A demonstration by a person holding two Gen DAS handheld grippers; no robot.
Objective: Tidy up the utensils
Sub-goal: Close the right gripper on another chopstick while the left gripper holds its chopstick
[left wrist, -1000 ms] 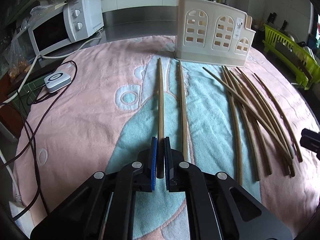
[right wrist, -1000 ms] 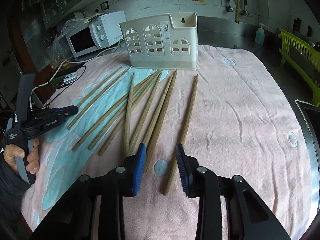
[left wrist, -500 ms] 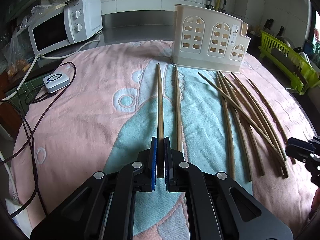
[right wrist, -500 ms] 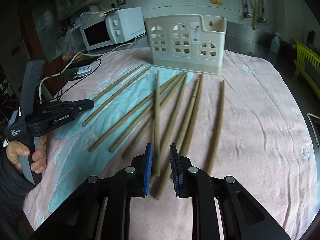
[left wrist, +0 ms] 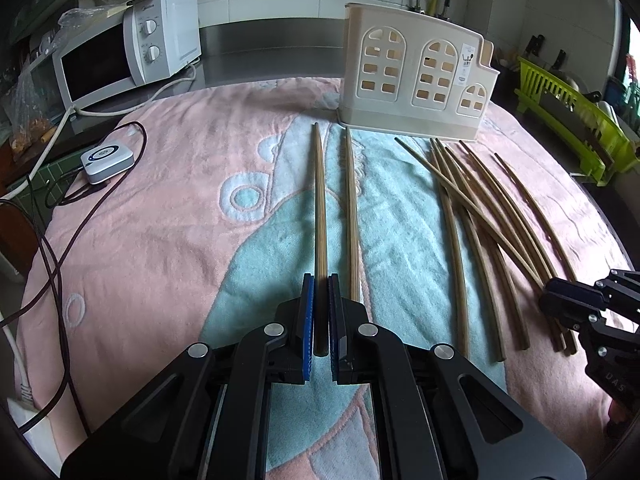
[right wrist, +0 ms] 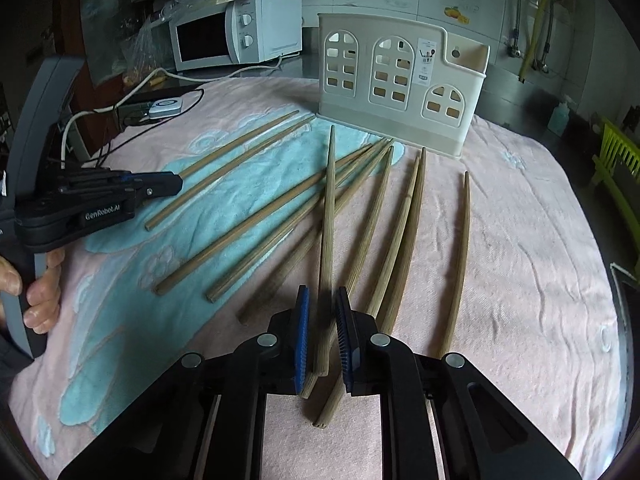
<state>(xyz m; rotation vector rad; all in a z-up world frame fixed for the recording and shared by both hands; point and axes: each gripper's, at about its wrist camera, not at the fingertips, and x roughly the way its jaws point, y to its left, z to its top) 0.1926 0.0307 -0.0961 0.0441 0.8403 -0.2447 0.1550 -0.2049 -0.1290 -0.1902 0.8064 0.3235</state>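
One chopstick (left wrist: 320, 216) sits pinched in the left gripper (left wrist: 321, 312), blue pads tight against it, its tip aimed at the cream utensil holder (left wrist: 416, 80). The right gripper (right wrist: 322, 332) straddles another chopstick (right wrist: 328, 240) with jaws partly parted, a sliver of gap either side. Loose chopsticks (right wrist: 256, 224) fan out in front of the holder on the pink-and-teal towel (left wrist: 168, 224). Behind the holder, to its left, stands a white microwave (left wrist: 128, 52).

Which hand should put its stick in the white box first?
Probably left. The left gripper is shut on a wooden chopstick aimed at the cream plastic holder. The right gripper only straddles another chopstick, pads apart.
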